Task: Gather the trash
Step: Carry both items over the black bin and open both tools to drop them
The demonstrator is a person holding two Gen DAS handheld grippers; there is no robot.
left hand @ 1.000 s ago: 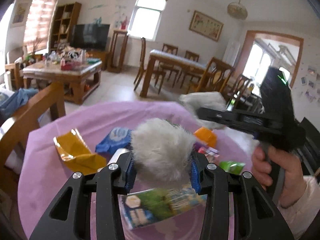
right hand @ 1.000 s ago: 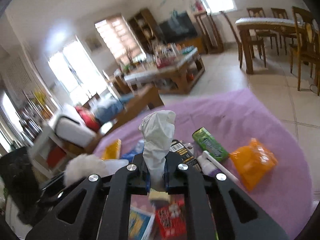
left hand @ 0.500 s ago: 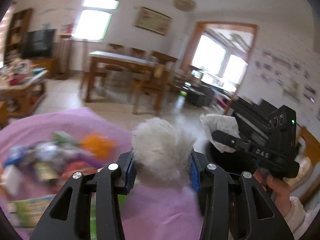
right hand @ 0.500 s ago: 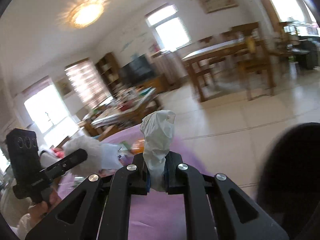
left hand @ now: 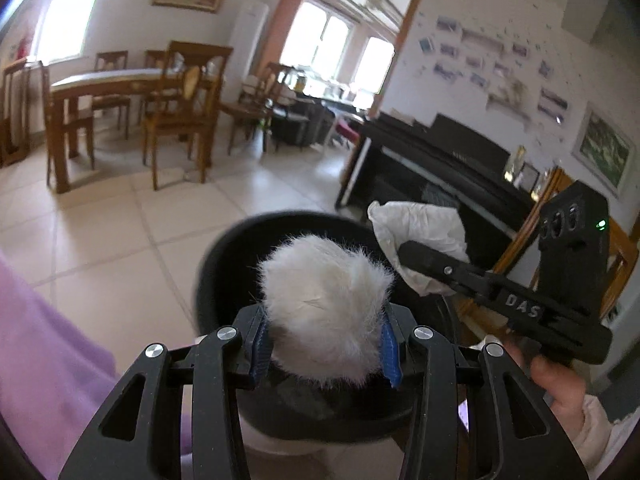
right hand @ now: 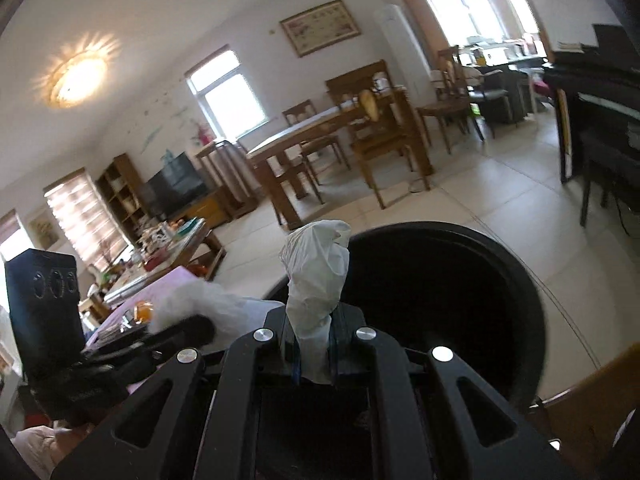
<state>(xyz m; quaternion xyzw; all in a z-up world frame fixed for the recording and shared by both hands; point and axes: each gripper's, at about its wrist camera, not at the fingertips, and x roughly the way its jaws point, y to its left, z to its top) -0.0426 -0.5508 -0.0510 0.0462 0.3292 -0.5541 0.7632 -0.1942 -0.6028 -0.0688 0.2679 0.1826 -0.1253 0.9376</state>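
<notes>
Black bin (right hand: 480, 300) interior unreadable beneath left tongs (left hand: 324, 344) pinching fluffy ball (left hand: 324, 312), right tongs (right hand: 314, 346) pinching crumpled tissue (right hand: 316, 272).

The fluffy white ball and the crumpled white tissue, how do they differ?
The fluffy white ball is round and furry; the crumpled tissue is smooth, creased and tall. The ball spreads the left gripper wide; the tissue leaves the right gripper nearly closed. Both are whitish, clamped, and held over the black bin.

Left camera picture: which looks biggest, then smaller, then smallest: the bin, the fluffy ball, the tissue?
1. Bin, biggest.
2. Fluffy ball.
3. Tissue, smallest, though part is hidden and the ball sits nearer, so these two are unsure.
</notes>
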